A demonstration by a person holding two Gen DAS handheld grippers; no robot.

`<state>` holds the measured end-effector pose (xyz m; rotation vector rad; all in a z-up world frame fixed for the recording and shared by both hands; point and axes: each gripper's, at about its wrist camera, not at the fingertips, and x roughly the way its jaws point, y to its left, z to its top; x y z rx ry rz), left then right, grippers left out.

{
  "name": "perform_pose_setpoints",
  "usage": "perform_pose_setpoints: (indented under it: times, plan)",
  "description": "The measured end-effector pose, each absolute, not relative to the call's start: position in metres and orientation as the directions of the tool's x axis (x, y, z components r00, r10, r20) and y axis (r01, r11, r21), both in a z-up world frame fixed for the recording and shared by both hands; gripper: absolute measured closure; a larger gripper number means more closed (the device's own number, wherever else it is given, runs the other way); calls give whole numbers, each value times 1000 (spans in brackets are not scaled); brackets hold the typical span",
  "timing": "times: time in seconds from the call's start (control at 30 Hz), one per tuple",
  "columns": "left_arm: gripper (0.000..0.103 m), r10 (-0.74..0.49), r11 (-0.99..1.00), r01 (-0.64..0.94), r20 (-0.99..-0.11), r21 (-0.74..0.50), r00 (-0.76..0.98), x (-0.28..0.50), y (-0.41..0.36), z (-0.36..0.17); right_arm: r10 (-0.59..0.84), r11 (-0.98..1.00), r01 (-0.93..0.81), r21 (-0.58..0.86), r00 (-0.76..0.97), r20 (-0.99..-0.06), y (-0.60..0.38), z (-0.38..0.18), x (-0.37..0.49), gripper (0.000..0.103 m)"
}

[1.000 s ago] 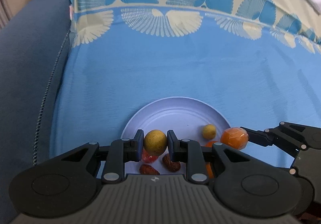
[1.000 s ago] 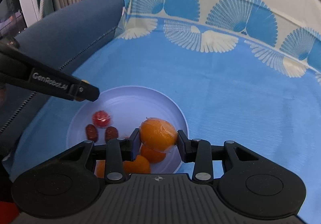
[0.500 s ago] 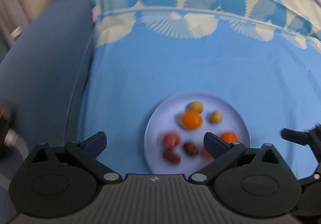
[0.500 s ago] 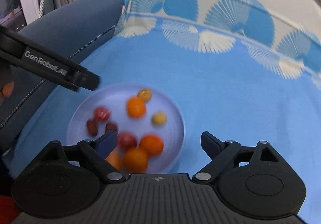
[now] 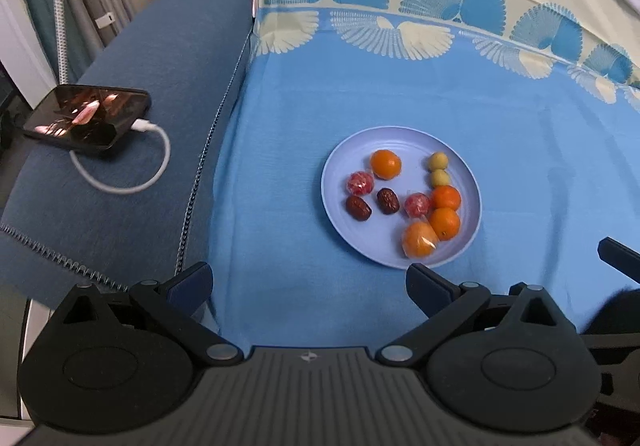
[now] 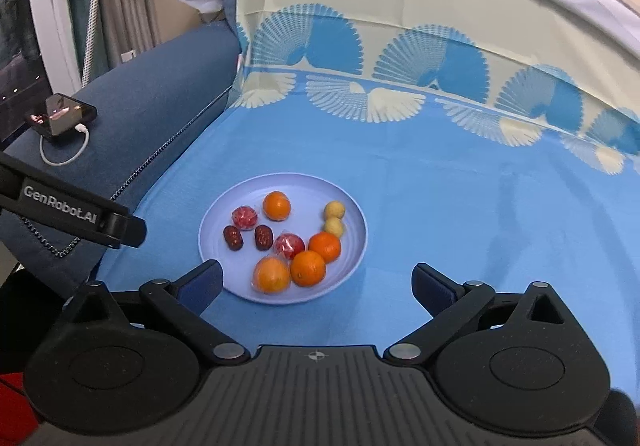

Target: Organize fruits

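Both the left gripper (image 5: 308,284) and right gripper (image 6: 318,282) hover with fingers apart, empty. The fruits sit on the plate (image 6: 352,246); the soft blue-covered bed (image 6: 460,206) could tip it, letting them roll.

Blue cloth (image 5: 400,86) w/ cream fan-print border ahead of claw. Navy sofa arm (image 5: 132,166) to the left, phone (image 5: 86,116) on a white cable (image 5: 132,182) atop it. Curtains (image 6: 120,6) far left.
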<state>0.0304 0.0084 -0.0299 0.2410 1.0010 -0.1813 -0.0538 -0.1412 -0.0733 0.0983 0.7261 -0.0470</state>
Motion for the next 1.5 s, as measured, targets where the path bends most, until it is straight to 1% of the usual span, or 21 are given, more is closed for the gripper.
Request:
perform_pose_setpoints:
  times: [0.17,0.4,0.63,0.87,1.5]
  plan:
    - [0,-53,956,270,-842,112,536,6,9,-28,-39,995,90,44,753,-657,-136,-69,-82,1]
    - [0,-47,950,281,-830,135,555,-5,7,-27,-65,993,109,33,775,-628,-135,-61,-97,1]
    - [0,-38,946,287,-825,153,563,-5,4,-28,-81,994,105,3,783,-617,-131,-57,-100,1]
    - [0,-28,942,289,-817,172,577,-6,5,-31,-87,994,108,-5,775,-626,-126,-59,-98,1]
    - [0,-26,940,293,-821,174,570,-5,6,-33,-80,995,95,-10,770,-633,-125,-60,-95,1]
